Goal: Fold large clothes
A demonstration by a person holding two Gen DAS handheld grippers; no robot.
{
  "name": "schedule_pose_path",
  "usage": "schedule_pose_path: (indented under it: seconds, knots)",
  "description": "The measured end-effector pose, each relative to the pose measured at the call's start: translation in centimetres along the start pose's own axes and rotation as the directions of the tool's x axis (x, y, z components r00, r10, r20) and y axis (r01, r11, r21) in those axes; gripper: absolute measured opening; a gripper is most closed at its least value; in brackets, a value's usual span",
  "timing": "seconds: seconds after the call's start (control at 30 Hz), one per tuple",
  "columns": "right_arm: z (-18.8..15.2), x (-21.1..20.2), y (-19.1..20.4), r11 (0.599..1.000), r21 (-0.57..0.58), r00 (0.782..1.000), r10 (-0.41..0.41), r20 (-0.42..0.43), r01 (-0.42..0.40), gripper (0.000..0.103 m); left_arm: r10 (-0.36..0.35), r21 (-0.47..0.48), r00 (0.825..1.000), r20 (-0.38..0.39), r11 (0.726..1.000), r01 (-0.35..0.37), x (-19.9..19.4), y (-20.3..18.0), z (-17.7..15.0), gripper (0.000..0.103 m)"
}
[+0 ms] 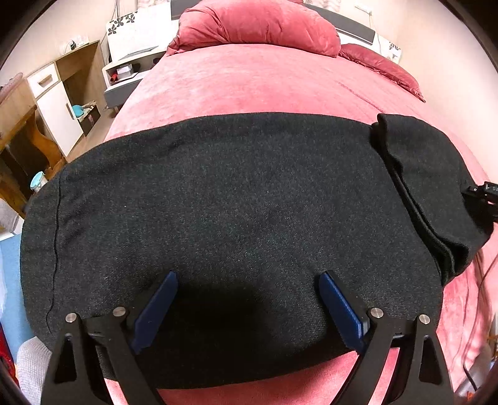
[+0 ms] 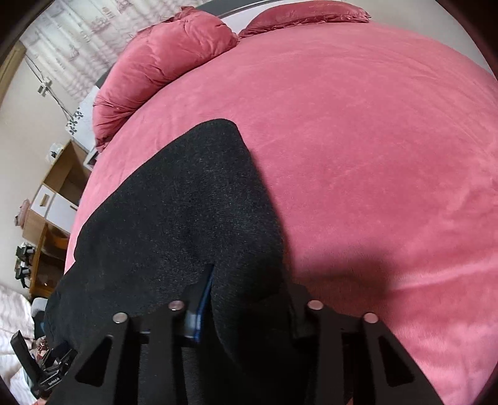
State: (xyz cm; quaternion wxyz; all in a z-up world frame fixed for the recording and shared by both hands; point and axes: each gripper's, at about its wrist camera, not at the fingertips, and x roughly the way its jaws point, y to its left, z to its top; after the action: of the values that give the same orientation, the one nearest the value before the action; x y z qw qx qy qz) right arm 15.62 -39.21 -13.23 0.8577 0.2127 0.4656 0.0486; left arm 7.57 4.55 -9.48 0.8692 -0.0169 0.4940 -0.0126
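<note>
A large black garment lies spread flat across the pink bed, with a thicker folded band at its right end. My left gripper hovers over the garment's near edge, its blue pads wide apart and nothing between them. In the right wrist view, a raised fold of the black garment runs up between the fingers of my right gripper. The fold fills the gap, pressed against the one blue pad that shows. The other finger is hidden under the cloth.
A rolled pink duvet and a pillow lie at the head of the bed. A white nightstand and a wooden cabinet stand along the left side. A cable trails off the bed's right edge. Bare pink cover stretches to the right.
</note>
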Motion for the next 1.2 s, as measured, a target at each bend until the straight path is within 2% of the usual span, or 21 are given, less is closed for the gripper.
schedule_pose_path:
  seconds: [0.13, 0.33, 0.47, 0.6, 0.73, 0.93, 1.07, 1.2]
  knots:
    - [0.1, -1.4, 0.8, 1.000, 0.008, 1.000, 0.010, 0.012, -0.010, 0.026, -0.015, -0.013, 1.000, -0.001, 1.000, 0.015, -0.1, 0.4, 0.1, 0.093]
    - [0.2, -4.3, 3.4, 0.999, -0.005, 0.999, 0.046, 0.029, -0.046, 0.023, -0.051, -0.032, 0.999, 0.014, 0.998, 0.052, -1.4, 2.9, -0.6, 0.093]
    - [0.1, -6.6, 7.0, 0.998, -0.028, 0.998, 0.059, 0.029, -0.058, 0.023, -0.085, -0.072, 0.995, 0.060, 0.993, 0.089, -2.8, 5.3, -1.1, 0.093]
    - [-0.7, -8.3, 11.6, 0.994, -0.070, 0.996, 0.084, 0.028, -0.081, 0.023, -0.143, -0.145, 0.985, 0.100, 0.977, 0.157, -4.0, 7.5, -1.6, 0.093]
    - [-2.3, -8.9, 16.8, 0.984, -0.166, 0.995, 0.079, 0.054, -0.069, 0.023, -0.224, -0.186, 0.965, 0.135, 0.951, 0.247, -5.1, 8.0, -1.4, 0.093]
    - [-6.1, -8.8, 23.7, 0.958, -0.260, 0.986, 0.144, 0.081, -0.119, 0.023, -0.363, -0.114, 0.908, 0.207, 0.913, 0.391, -8.1, 6.6, 0.9, 0.093]
    - [-7.5, -8.6, 28.1, 0.942, -0.265, 0.971, 0.231, 0.060, -0.207, 0.021, -0.290, -0.108, 0.923, 0.254, 0.940, 0.325, -9.5, 8.4, 1.6, 0.093]
    - [-8.4, -8.9, 34.0, 0.898, -0.297, 0.937, 0.349, 0.032, -0.324, 0.021, -0.202, -0.202, 0.939, 0.279, 0.943, 0.263, -9.5, 13.4, -0.2, 0.093]
